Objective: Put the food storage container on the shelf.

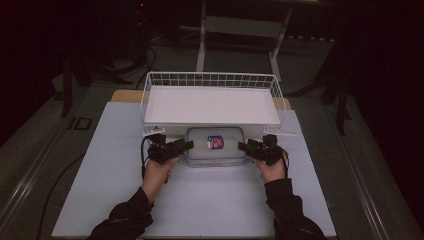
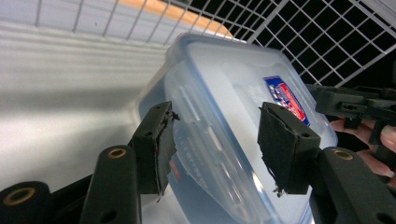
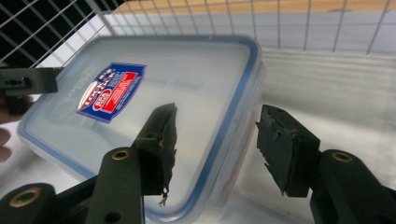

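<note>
- a clear plastic food container (image 1: pixel 216 146) with a blue-rimmed snap lid sits on the white table (image 1: pixel 100 170), just in front of the white wire basket shelf (image 1: pixel 210 100), at 12 o'clock from the person's hands.
- the left gripper (image 1: pixel 181 146) comes at the container's 9 o'clock end and the right gripper (image 1: pixel 246 146) at its 3 o'clock end.
- in the left gripper view the jaws stand apart, straddling the container's (image 2: pixel 224 116) short end; the pads look clear of the plastic, so nothing is clamped.
- in the right gripper view the jaws are likewise spread, one over the lid (image 3: pixel 154 93) and one beside the wall, released rather than clenched.
- it looks empty and see-through, so probably light; the walls are stiff but smooth and glossy, likely slippery under the worn black foam pads (image 3: pixel 285 144).
- the best hold, i'd judge, is the raised lid rim or side latch at each short end, pressing from both ends together.
- rounded corners, flat lid, a red and blue label (image 3: pixel 112 91) on top.
- the basket is thin white wire grid over a flat white deck.
</note>
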Action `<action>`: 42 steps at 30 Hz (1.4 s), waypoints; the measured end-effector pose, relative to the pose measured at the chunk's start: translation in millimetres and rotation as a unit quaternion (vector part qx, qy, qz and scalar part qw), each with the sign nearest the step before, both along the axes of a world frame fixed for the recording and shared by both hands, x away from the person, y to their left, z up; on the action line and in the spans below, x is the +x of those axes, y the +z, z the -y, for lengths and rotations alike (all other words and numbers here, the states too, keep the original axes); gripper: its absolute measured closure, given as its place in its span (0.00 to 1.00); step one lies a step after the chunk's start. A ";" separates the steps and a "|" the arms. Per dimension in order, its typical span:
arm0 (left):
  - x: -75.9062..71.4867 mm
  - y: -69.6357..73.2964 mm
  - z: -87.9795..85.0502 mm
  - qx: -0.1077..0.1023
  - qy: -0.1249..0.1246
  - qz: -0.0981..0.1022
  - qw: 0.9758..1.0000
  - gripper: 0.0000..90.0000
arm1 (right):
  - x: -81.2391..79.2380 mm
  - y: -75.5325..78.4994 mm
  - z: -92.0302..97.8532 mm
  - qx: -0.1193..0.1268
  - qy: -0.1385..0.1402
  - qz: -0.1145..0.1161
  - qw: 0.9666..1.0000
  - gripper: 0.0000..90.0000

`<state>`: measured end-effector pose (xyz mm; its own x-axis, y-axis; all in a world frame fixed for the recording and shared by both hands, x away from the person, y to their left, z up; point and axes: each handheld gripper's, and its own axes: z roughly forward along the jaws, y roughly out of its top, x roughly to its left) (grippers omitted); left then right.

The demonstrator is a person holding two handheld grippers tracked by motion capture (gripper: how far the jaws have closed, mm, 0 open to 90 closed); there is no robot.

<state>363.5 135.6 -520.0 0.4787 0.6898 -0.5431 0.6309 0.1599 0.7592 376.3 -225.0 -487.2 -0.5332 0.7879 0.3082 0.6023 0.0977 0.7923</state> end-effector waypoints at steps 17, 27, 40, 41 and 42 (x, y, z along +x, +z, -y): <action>-14.9 14.7 1.2 0.017 -0.016 0.030 0.999 0.30 | -21.6 11.1 -14.7 -0.032 0.009 0.034 0.999 0.45; -39.7 15.2 -9.4 0.001 -0.050 0.020 0.999 0.09 | -59.1 19.2 -27.6 -0.009 0.045 0.049 0.998 0.52; -86.3 24.6 -18.9 0.019 -0.080 0.061 0.995 0.00 | -77.9 -1.8 -36.0 -0.011 0.083 0.036 0.996 0.97; -89.6 24.3 -19.1 0.023 -0.079 0.064 0.995 0.00 | -77.3 -4.4 -37.6 -0.014 0.086 0.031 0.996 1.00; -89.6 24.3 -19.1 0.023 -0.079 0.064 0.995 0.00 | -77.3 -4.4 -37.6 -0.014 0.086 0.031 0.996 1.00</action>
